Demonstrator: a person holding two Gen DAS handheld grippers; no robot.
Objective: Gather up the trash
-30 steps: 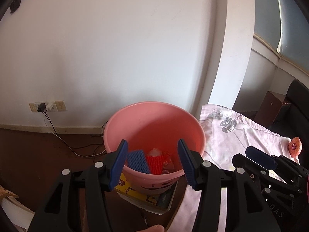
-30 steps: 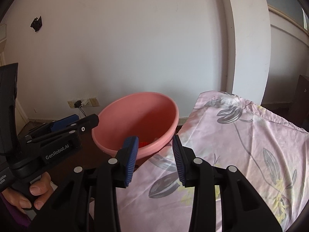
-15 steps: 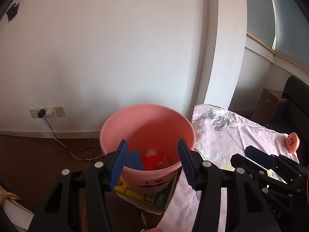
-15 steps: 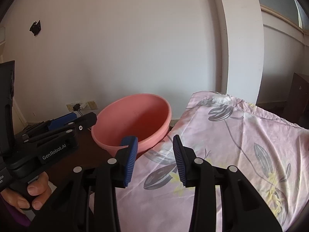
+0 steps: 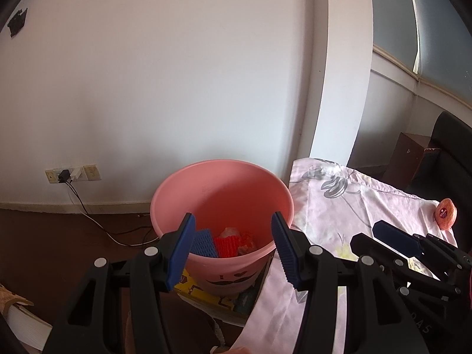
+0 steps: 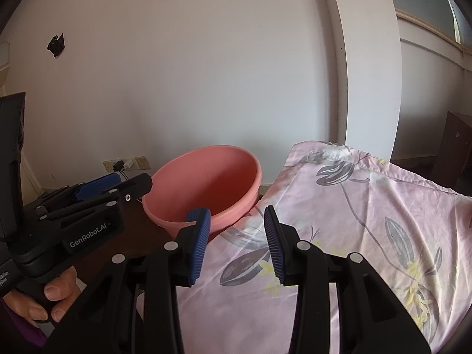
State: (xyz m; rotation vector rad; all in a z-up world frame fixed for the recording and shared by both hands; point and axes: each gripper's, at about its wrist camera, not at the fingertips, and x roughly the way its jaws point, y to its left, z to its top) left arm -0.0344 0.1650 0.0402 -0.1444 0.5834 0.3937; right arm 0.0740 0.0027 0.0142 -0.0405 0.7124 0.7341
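A pink plastic bucket [image 5: 277, 194] stands on the floor beside the table; it also shows in the right wrist view [image 6: 253, 171]. Inside lie a blue foam net [image 5: 203, 243], a red foam net [image 5: 225, 244] and crumpled wrappers [image 5: 233, 231]. My left gripper [image 5: 233, 249] is open and empty, held short of the bucket's near rim. My right gripper [image 6: 236, 243] is open and empty over the floral cloth's left edge; it also shows in the left wrist view [image 5: 392, 236]. An orange fruit with a sticker [image 5: 445, 214] lies at the cloth's far right edge.
A table under a pink floral cloth [image 6: 368, 221] fills the right side. A yellow box [image 5: 206, 295] lies under the bucket. A wall socket with plug and cable [image 5: 70, 174] is at the left. A dark chair [image 5: 451, 144] and brown cabinet [image 5: 410, 156] stand beyond.
Both grippers have pulled back and up from the bucket, which looks smaller and farther. Both stay open and empty. The orange fruit has come fuller into the left wrist view.
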